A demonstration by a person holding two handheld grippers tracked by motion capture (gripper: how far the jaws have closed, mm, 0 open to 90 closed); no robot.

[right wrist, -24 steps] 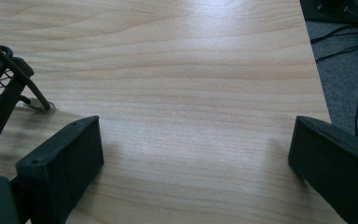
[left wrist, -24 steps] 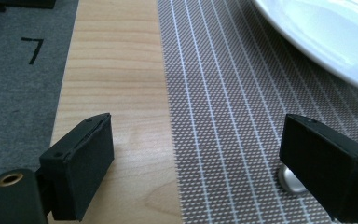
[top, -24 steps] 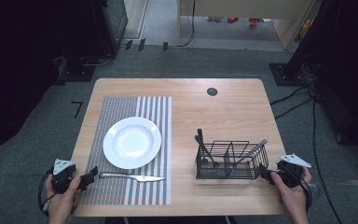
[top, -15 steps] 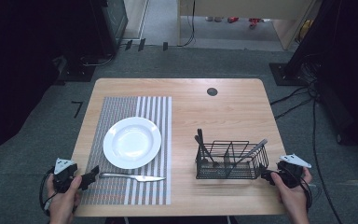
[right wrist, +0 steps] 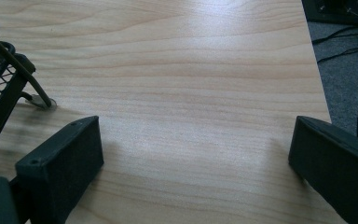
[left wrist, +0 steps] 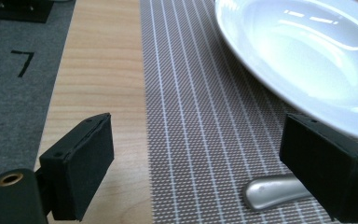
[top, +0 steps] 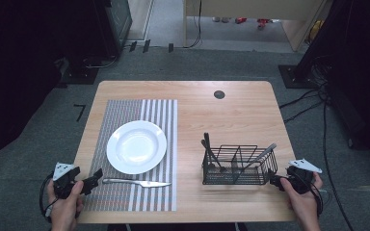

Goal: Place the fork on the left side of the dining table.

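Lying on the placemat [top: 135, 149] below the plate [top: 136, 146], lower left, the knife [top: 137, 183] looks placed; both grippers' jaws gape empty, the left gripper [top: 96, 177] beside its handle, while the caddy [top: 238, 166] keeps utensils.

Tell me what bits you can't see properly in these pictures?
- Knife: in the left gripper view the left hand-held gripper has a jaw covering all but the handle end.
- Utensils in the wire basket: too small in the high view to tell which kinds.
- Plate: cut off by the left gripper view's top and right edges.
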